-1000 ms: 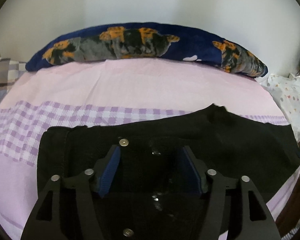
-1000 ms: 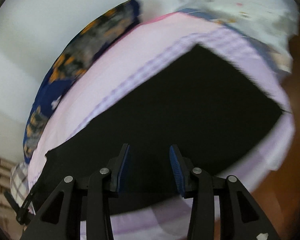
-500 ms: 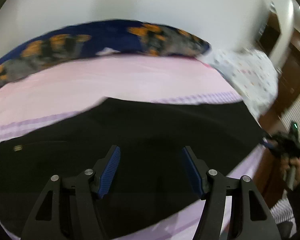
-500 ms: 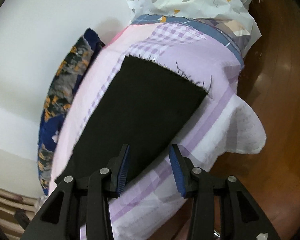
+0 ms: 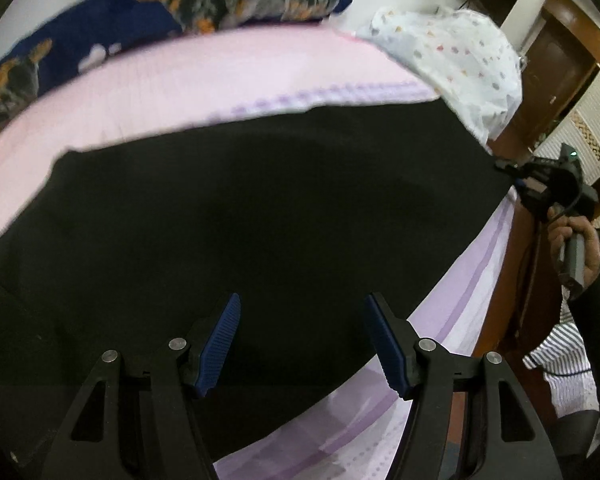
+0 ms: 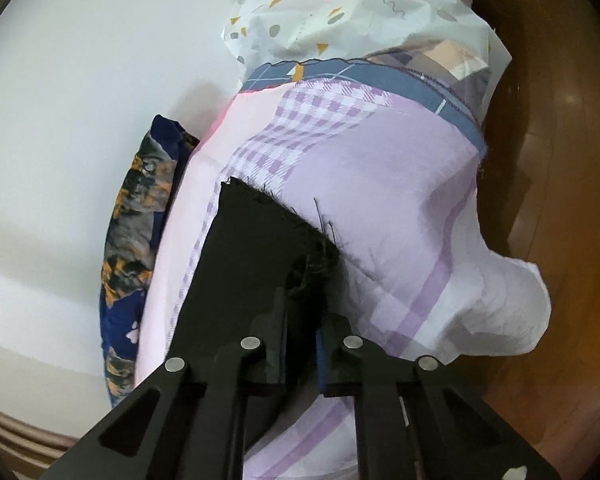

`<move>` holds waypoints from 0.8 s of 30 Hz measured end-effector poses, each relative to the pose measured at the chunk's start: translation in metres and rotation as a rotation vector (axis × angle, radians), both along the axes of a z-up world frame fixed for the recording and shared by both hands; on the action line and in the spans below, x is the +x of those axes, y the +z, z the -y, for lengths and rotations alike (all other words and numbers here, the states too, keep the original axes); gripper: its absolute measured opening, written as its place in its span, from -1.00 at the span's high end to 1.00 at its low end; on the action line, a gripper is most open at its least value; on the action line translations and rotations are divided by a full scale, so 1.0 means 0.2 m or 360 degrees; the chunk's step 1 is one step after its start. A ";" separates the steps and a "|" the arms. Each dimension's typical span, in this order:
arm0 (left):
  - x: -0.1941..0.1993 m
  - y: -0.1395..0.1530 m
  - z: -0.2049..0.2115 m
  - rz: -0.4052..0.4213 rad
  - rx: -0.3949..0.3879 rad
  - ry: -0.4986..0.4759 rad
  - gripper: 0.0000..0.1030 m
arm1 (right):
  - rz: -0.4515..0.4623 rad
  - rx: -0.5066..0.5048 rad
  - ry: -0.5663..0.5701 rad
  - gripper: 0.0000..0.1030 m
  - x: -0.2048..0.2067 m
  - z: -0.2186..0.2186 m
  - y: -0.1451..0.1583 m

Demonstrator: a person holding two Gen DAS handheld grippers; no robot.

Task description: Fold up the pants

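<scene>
Black pants (image 5: 260, 216) lie flat across a pink and lilac checked bed sheet (image 5: 204, 80). My left gripper (image 5: 302, 340) is open and empty, just above the pants near their front edge. My right gripper (image 6: 302, 328) is shut on the frayed hem corner of the pants (image 6: 252, 248) at the bed's right end. In the left wrist view the right gripper (image 5: 548, 184) shows at the far right edge of the pants, held by a hand.
A navy pillow with orange and grey print (image 5: 204, 4) lies along the white wall at the back. A white dotted cloth (image 5: 460, 60) is heaped at the bed's right end. A brown wooden floor (image 6: 560, 200) lies beyond the bed edge.
My right gripper has moved onto the frayed hem corner and closed on it. My left gripper has swung right along the pants and stays open.
</scene>
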State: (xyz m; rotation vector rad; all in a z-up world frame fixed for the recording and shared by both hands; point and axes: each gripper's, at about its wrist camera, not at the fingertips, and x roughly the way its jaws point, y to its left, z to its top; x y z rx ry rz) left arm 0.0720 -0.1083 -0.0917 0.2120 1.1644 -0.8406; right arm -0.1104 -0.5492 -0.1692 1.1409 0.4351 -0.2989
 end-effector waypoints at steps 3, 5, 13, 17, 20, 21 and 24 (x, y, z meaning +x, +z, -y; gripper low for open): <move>-0.02 -0.01 0.02 0.0063 0.0024 -0.0024 -0.26 | 0.0044 -0.0012 0.0030 0.83 0.00 -0.03 0.06; -0.03 -0.02 0.05 0.0109 0.0053 -0.0044 -0.26 | 0.0090 -0.0020 0.0064 0.84 0.02 -0.07 0.12; 0.07 0.02 -0.16 -0.0002 -0.0152 0.0186 -0.26 | 0.0233 -0.0143 0.0439 0.83 0.32 -0.49 0.40; 0.12 0.07 -0.39 -0.0092 -0.0331 0.0369 -0.26 | 0.0255 -0.0208 0.0731 0.83 0.54 -0.84 0.47; 0.13 0.10 -0.54 -0.0082 -0.0384 0.0480 -0.26 | 0.0243 -0.0230 0.0936 0.83 0.67 -1.10 0.48; 0.13 0.11 -0.60 -0.0074 -0.0403 0.0513 -0.27 | 0.0231 -0.0236 0.1010 0.83 0.71 -1.18 0.47; 0.13 0.12 -0.71 -0.0087 -0.0453 0.0567 -0.27 | 0.0174 -0.0260 0.1229 0.83 0.77 -1.42 0.42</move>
